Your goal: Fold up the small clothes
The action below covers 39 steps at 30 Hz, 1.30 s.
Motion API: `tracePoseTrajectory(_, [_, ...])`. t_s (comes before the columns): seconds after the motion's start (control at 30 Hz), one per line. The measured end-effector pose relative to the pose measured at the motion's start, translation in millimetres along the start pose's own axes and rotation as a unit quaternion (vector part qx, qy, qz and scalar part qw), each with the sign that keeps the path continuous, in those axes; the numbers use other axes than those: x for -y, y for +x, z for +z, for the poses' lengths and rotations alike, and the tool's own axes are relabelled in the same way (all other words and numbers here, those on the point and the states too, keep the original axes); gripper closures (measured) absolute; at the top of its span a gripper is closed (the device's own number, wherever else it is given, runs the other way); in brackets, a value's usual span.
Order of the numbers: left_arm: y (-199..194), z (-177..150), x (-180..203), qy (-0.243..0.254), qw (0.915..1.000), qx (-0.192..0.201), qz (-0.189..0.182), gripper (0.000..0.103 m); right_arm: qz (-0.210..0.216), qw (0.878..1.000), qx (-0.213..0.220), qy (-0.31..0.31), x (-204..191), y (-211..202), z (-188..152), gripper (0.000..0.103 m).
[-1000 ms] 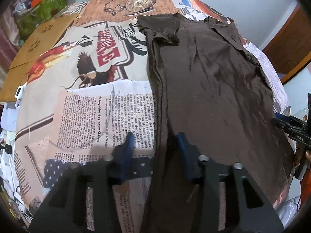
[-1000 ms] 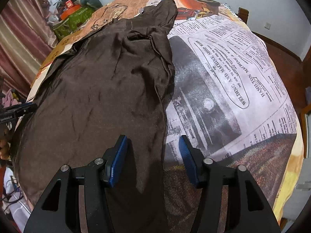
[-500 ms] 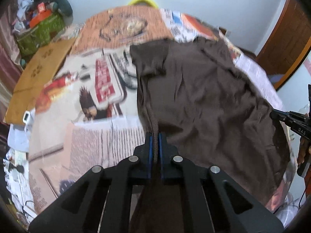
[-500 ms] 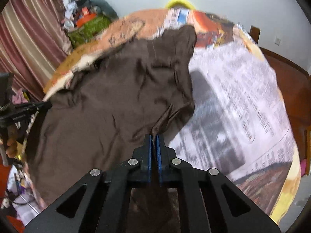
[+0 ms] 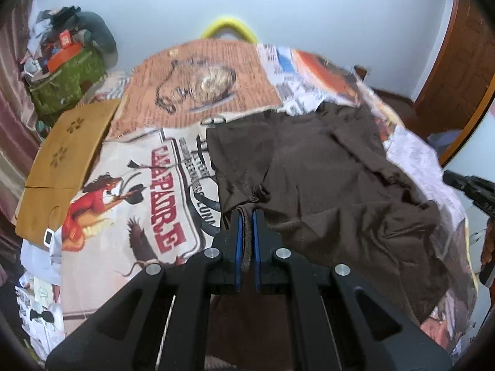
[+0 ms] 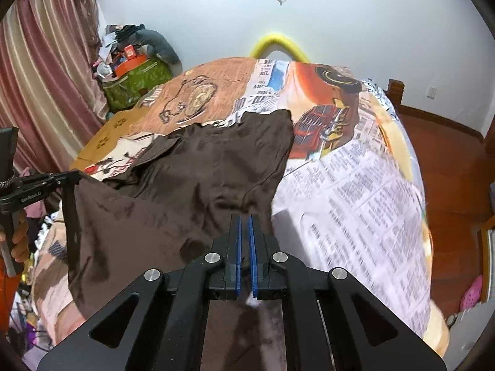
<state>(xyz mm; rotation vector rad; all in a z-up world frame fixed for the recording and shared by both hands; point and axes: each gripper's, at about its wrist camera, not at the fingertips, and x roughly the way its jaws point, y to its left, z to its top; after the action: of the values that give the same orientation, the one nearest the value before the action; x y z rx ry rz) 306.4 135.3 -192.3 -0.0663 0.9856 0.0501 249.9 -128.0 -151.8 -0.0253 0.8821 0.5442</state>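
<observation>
A dark brown garment (image 5: 324,179) lies on the newspaper-print bedspread (image 5: 148,167), its near part lifted. My left gripper (image 5: 246,216) is shut on the garment's left edge and holds it raised. My right gripper (image 6: 244,221) is shut on the garment's right edge (image 6: 216,179), also raised. The far part of the garment still rests flat on the bed. The left gripper shows in the right wrist view (image 6: 66,177) at the far left, with cloth hanging from it. The right gripper's body shows at the right edge of the left wrist view (image 5: 473,185).
A yellow wooden tray (image 5: 65,167) lies at the bed's left edge. A green bag with clutter (image 6: 136,83) stands by the curtain (image 6: 46,71). A yellow hoop (image 6: 278,44) sits behind the bed against the wall. Wooden floor (image 6: 448,160) lies to the right.
Both grippers closed on the garment's side edges, then lifted and drew the near part up and forward over the bed.
</observation>
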Motion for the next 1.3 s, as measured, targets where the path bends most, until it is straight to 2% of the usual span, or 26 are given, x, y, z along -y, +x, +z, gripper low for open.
tracePoseTrajectory(0.07, [15.2,-0.1,-2.6,-0.002,0.9998,-0.014,0.017,0.096,-0.004,1.000,-0.004,0.000,3.5,4.7,0.5,0.099])
tracePoseTrajectory(0.13, [29.2,-4.1,-6.8,-0.005,0.9990,-0.035,0.027,0.089,-0.001,1.000,-0.012,0.003,6.8,6.6,-3.3,0.099])
tracePoseTrajectory(0.27, [30.3,-15.3,-14.2,-0.015,0.9986,-0.045,0.022,0.057,0.001,0.999,-0.036,0.005,8.8,9.9,-14.9,0.097])
tracePoseTrajectory(0.3, [24.3,-18.7,-15.5,-0.011,0.9988,-0.039,0.025,0.049,-0.001,0.999,-0.042,0.004,8.2,8.8,-18.4,0.094])
tracePoseTrajectory(0.33, [18.8,-20.9,-16.4,-0.007,0.9990,-0.034,0.028,0.045,-0.003,0.999,-0.047,0.003,8.3,7.7,-21.5,0.091])
tracePoseTrajectory(0.4, [4.0,-26.6,-19.6,-0.001,0.9992,-0.021,0.035,0.034,-0.005,0.999,-0.050,0.004,6.6,1.2,-28.2,0.076])
tracePoseTrajectory(0.43, [-1.6,-28.1,-21.4,-0.001,0.9992,-0.017,0.036,0.032,-0.005,0.999,-0.050,0.005,6.4,-1.0,-30.3,0.071])
tracePoseTrajectory(0.5, [-15.1,-35.4,-29.9,-0.009,0.9992,-0.011,0.037,0.029,-0.004,0.999,-0.045,0.012,5.2,-11.0,-37.1,0.055])
tracePoseTrajectory(0.6, [-24.0,-45.7,-42.8,-0.026,0.9988,-0.017,0.038,0.028,-0.004,0.999,-0.044,0.018,2.9,-19.8,-45.3,0.053])
tracePoseTrajectory(0.83, [-15.7,-83.8,-63.5,-0.068,0.9956,-0.061,0.018,0.028,-0.009,0.998,-0.054,0.031,-2.8,-30.5,-65.0,0.052])
tracePoseTrajectory(0.97, [-1.7,-103.9,-60.1,-0.075,0.9926,-0.095,-0.004,0.028,-0.003,0.996,-0.077,0.050,-4.7,-22.7,-84.3,0.052])
tracePoseTrajectory(1.03, [4.6,-111.5,-56.8,-0.070,0.9917,-0.108,-0.003,0.028,0.004,0.993,-0.099,0.059,-4.6,-14.4,-97.3,0.052])
tracePoseTrajectory(1.13, [5.5,-117.2,-52.7,-0.066,0.9924,-0.103,-0.008,0.037,0.000,0.990,-0.126,0.058,-6.1,-6.3,-113.0,0.052])
tracePoseTrajectory(1.2, [5.6,-118.3,-53.2,-0.077,0.9914,-0.103,-0.023,0.050,0.001,0.991,-0.123,0.053,-7.5,-6.3,-120.5,0.051])
tracePoseTrajectory(1.27, [6.2,-119.5,-52.6,-0.085,0.9909,-0.101,-0.027,0.056,0.008,0.991,-0.125,0.052,-8.4,-7.1,-121.6,0.049])
tracePoseTrajectory(1.3, [5.8,-119.7,-50.8,-0.083,0.9914,-0.098,-0.026,0.064,0.010,0.990,-0.126,0.055,-8.1,-6.9,-121.7,0.049])
